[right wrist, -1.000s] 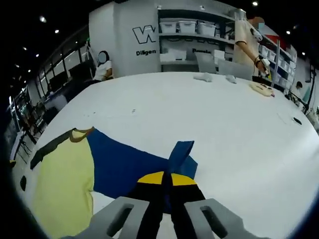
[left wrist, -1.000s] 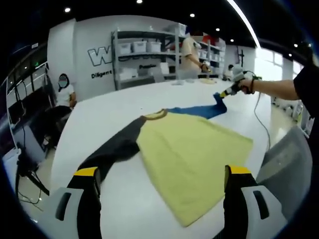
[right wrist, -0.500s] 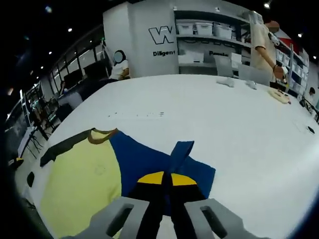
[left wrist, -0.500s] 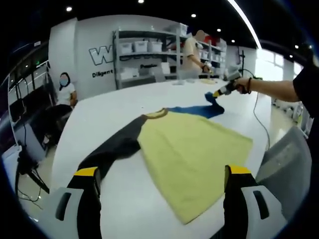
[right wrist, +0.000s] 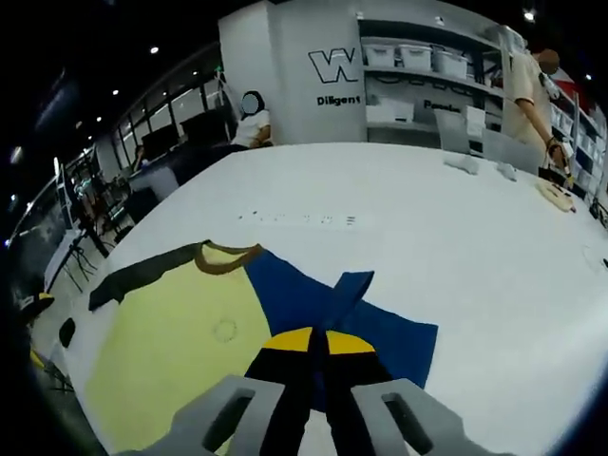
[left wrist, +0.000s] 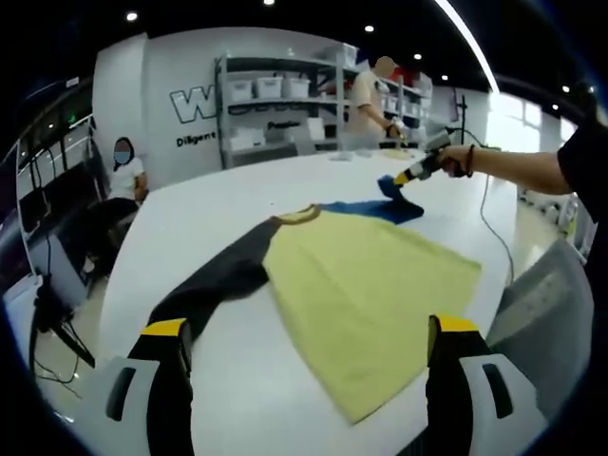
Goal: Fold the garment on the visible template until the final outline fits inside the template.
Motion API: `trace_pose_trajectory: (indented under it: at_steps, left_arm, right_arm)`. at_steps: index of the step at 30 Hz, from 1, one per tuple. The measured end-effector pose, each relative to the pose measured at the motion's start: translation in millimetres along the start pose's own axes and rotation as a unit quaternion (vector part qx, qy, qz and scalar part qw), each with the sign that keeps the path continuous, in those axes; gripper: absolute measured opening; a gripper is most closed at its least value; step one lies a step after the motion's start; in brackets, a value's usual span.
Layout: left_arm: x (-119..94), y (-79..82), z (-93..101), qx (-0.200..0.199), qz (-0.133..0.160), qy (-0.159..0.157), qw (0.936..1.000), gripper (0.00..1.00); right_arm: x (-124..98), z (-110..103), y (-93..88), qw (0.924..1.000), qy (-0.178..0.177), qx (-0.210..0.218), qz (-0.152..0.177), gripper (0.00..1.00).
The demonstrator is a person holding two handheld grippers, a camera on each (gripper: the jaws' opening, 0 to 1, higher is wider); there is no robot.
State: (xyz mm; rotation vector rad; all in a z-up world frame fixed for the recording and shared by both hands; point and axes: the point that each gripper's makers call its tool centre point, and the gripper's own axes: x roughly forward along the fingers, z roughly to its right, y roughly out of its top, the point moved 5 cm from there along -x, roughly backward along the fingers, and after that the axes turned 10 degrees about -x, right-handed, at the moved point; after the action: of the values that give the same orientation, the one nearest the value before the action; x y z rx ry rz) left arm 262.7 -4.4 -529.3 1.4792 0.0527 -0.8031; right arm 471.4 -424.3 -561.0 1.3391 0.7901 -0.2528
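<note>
A big white table (left wrist: 180,237) has lots of bare room on its far side and to the left of the shirt (left wrist: 366,285). In the left gripper view, the table's near right edge runs close past the shirt's hem.

The left gripper (left wrist: 309,366) is spread wide and holds nothing. It hangs above the near part of the table, with the shirt just beyond its jaws.

The right gripper (right wrist: 312,356) is pressed together and pinches the blue sleeve (right wrist: 347,299), lifting its end off the table. In the left gripper view it is seen at the far right, held by a hand (left wrist: 463,160).

The shirt lies flat. Its body is yellow, one sleeve is dark grey (left wrist: 214,283), and the collar (right wrist: 228,257) is brown.
</note>
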Motion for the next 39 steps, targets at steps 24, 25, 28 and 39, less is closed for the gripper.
trace_pose_trajectory:
  at_steps: [24,25,28,39]
  left_arm:
    - [3.6,0.6,3.9,0.004,-0.010,-0.009,0.9999,0.99]
    - [4.4,0.4,4.5,0.006,-0.010,-0.009,0.9999,0.99]
    - [6.4,-0.2,7.2,0.006,-0.013,-0.014,0.9998,0.99]
    - [6.0,-2.1,6.3,0.007,-0.016,-0.015,0.9997,0.99]
  right_arm:
    - [21.9,-62.3,29.5,0.9983,0.055,0.004,0.022,0.00]
    - [22.3,-65.2,30.4,0.9981,0.057,0.006,0.023,0.00]
    - [25.5,-78.9,35.7,0.9973,0.067,0.006,0.029,0.00]
    - [41.2,-120.2,49.1,0.9949,0.096,-0.011,0.031,0.00]
